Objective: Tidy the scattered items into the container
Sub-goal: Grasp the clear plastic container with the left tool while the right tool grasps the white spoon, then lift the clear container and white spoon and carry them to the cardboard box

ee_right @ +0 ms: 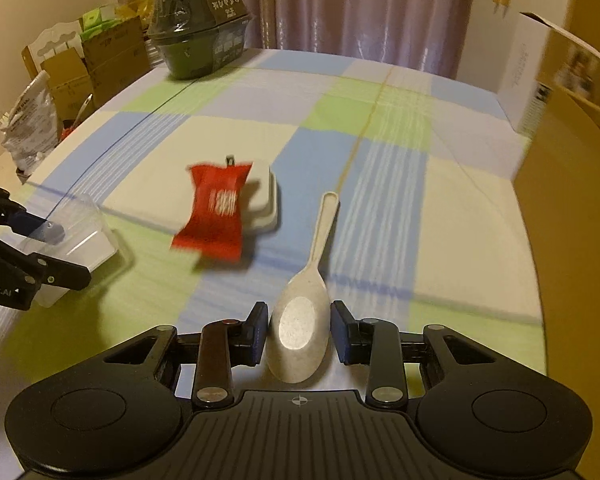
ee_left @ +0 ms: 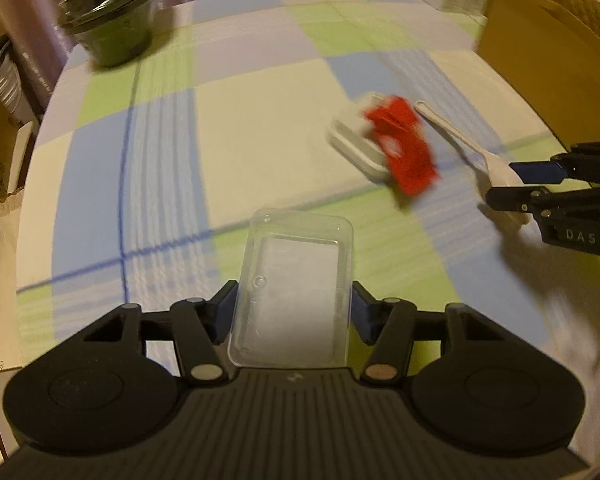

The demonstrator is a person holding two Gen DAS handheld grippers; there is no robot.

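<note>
My left gripper (ee_left: 294, 312) is shut on a clear plastic box (ee_left: 296, 280), pads pressing on its two long sides; the right wrist view shows this gripper (ee_right: 70, 254) and the clear box (ee_right: 88, 232) at the far left. My right gripper (ee_right: 300, 316) is shut on the bowl of a cream spoon (ee_right: 324, 224) whose handle points away. In the left wrist view the right gripper (ee_left: 506, 186) holds the spoon (ee_left: 452, 128) at the right edge. Between the two, a red packet (ee_left: 404, 148) (ee_right: 216, 212) lies partly on a small white box (ee_left: 352, 140) (ee_right: 266, 200).
A checked tablecloth (ee_right: 380, 152) covers the table. An open brown cardboard box (ee_left: 540, 52) (ee_right: 572, 200) stands along the right side. A dark lidded bowl (ee_left: 108, 20) (ee_right: 192, 36) sits at the far left corner. Cartons and bags (ee_right: 80, 64) crowd beyond the left edge; a white carton (ee_right: 520, 80) stands at back right.
</note>
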